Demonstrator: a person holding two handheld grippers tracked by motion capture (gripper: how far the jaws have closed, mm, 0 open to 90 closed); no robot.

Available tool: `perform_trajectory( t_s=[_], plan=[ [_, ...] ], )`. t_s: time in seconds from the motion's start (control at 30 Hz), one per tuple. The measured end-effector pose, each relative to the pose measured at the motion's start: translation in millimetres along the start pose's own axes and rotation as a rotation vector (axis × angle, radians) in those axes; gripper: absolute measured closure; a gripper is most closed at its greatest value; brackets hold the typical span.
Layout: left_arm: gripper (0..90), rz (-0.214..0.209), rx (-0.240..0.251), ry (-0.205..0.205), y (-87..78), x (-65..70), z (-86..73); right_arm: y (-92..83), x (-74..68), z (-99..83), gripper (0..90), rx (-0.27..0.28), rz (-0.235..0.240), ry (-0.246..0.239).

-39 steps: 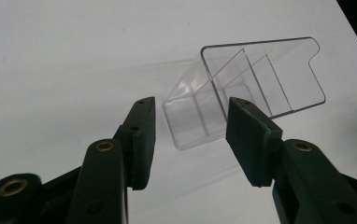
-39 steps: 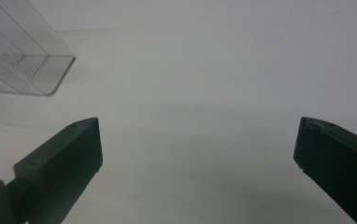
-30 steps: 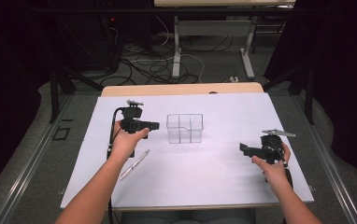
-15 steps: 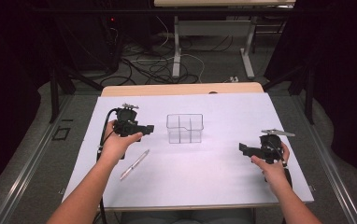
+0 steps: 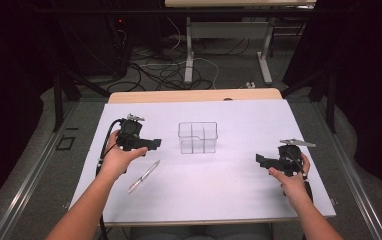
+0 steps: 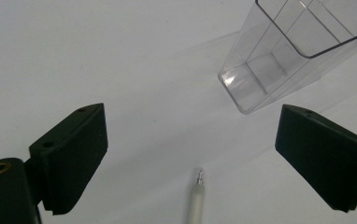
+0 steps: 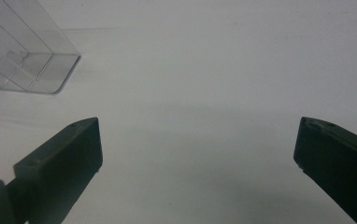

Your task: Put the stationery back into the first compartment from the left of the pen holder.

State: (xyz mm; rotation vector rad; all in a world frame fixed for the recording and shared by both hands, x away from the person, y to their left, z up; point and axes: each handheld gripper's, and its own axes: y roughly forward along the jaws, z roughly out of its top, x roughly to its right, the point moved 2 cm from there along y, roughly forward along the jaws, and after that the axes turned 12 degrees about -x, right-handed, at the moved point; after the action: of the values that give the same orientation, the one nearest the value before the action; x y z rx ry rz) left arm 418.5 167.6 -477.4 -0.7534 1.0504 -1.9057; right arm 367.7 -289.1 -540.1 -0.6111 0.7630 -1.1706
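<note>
Both grippers, left gripper [image 5: 151, 144] and right gripper [image 5: 260, 160], hover with jaws spread wide over the desk [image 5: 229, 185], flanking a clear organizer [image 5: 197, 137] and a pen [image 5: 144, 176].

My table [image 5: 219, 190] wears a white sheet, with bare wood showing along its far edge. Beyond it, cables [image 5: 164, 75] snake over the grey floor [image 5: 44, 165] around the white legs of another table [image 5: 189, 55].

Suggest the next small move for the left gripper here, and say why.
Probably lower the left gripper onto the pen: its jaws are open, the pen lies flat between them on the table, unheld, and the clear box stands empty.
</note>
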Motion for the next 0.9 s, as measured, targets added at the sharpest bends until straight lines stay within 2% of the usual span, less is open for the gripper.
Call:
perform_trajectory(
  t_s=[0.07, 0.23, 0.4, 0.5, 0.6, 0.9],
  plan=[
    [6.4, -0.005, -0.009, 0.019, 1.9, -0.9, -3.2, 0.5, 0.2, -0.6, 0.7, -0.001, 0.0, -0.003],
    [7.3, 0.032, -0.048, 0.065, 10.5, -3.3, -12.6, 0.4, 1.1, -2.3, 0.7, -0.009, 0.0, -0.002],
    [15.8, 0.014, -0.07, 0.052, 15.0, -10.0, -19.1, 0.3, 2.7, -2.4, 0.7, -0.006, -0.003, 0.002],
    [16.0, 0.01, -0.078, 0.06, 17.1, -11.3, -22.3, 0.7, 2.1, -2.3, 0.7, -0.012, 0.002, -0.003],
    [16.9, 0.009, -0.108, 0.073, 17.9, -11.5, -25.3, 1.2, 0.6, -1.8, 0.7, -0.011, -0.002, -0.009],
    [30.7, -0.002, -0.183, 0.107, 25.3, -9.3, -34.2, 2.5, -1.9, -1.2, 0.7, -0.012, 0.002, -0.012]
  ],
)
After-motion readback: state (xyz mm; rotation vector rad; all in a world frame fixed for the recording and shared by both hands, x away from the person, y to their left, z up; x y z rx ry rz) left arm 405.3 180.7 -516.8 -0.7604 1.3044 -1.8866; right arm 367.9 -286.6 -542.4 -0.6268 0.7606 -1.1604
